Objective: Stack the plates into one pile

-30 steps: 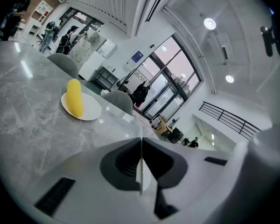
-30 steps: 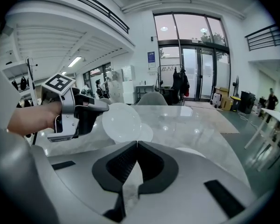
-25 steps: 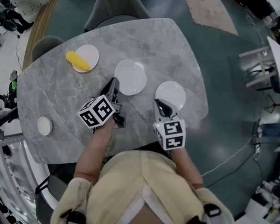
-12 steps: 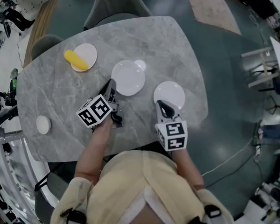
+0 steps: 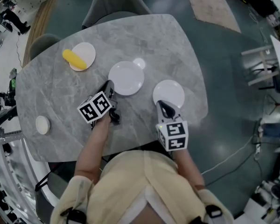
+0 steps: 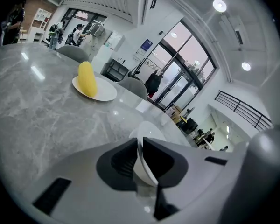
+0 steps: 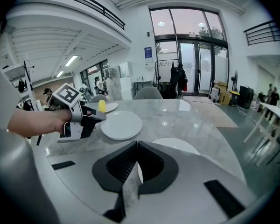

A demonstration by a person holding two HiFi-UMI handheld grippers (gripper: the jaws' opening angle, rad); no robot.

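Several white plates lie apart on the grey marble table point(image 5: 168, 41). The middle plate point(image 5: 126, 78) point(image 7: 122, 125) has my left gripper point(image 5: 109, 84) point(image 6: 141, 141) at its near-left rim. That gripper's jaws are nearly together and just starting to open, and they grip nothing. A second plate point(image 5: 169, 93) point(image 7: 177, 146) lies at the right. My right gripper point(image 5: 161, 104) point(image 7: 136, 143) is shut and empty, with its tips at this plate's near edge. A third plate point(image 5: 86, 52) point(image 6: 102, 93), far left, carries a yellow oblong object point(image 5: 71, 59) point(image 6: 87, 80). A small plate point(image 5: 42, 124) sits near the left edge.
A grey chair point(image 5: 114, 3) stands at the far side of the table and another point(image 5: 44, 43) at the far-left corner. The table's rounded near edge runs just in front of my body. A ceiling light reflects on the tabletop beside the middle plate.
My left gripper has come down toward the table beside the middle plate. The plates have stayed where they were, and the right gripper has barely shifted.
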